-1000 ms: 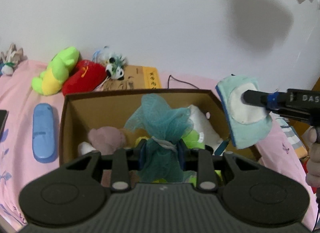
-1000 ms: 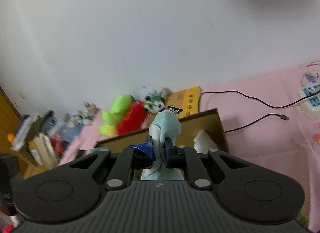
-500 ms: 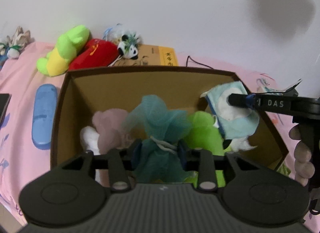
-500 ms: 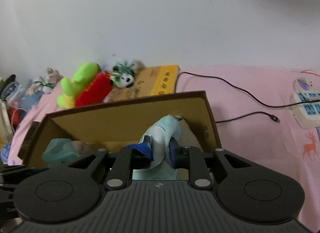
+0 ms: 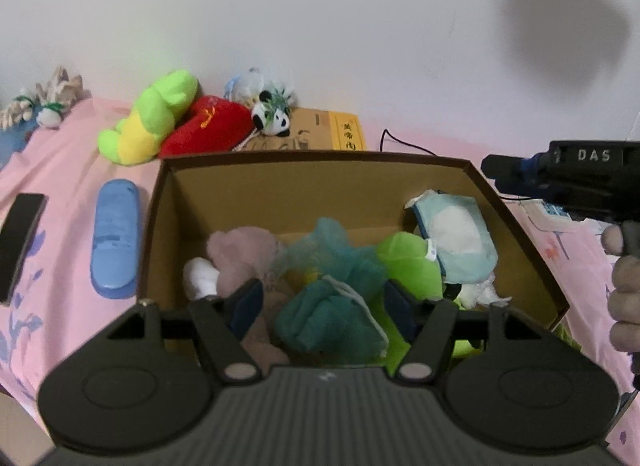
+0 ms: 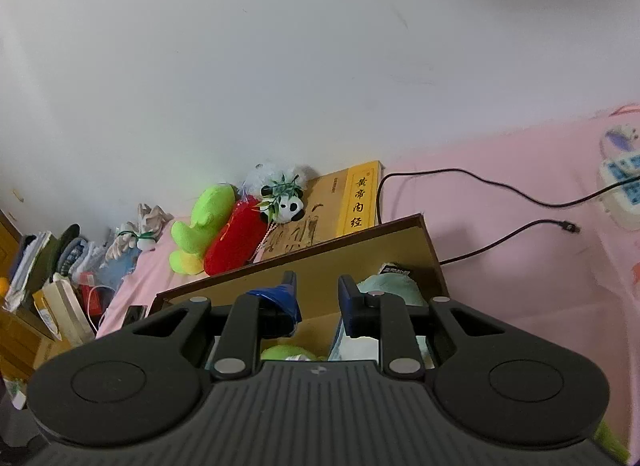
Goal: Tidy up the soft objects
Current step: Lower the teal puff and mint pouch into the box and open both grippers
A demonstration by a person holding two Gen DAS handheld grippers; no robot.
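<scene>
My left wrist view sits close above the near rim of the cardboard box [image 5: 516, 221], angled down into it, facing the far wall. My right wrist view rides lower and tilted, at the box's [image 6: 424, 250] right end, facing the same wall. Both share the box, the green plush [image 5: 148, 121] [image 6: 200, 225] and the yellow book [image 5: 348, 133] [image 6: 356, 201] beyond.

Teal mesh pouf [image 5: 332, 298] crumpled mid-box [image 5: 280, 157]; pale blue pad [image 5: 456, 238] tilted at right wall.
</scene>
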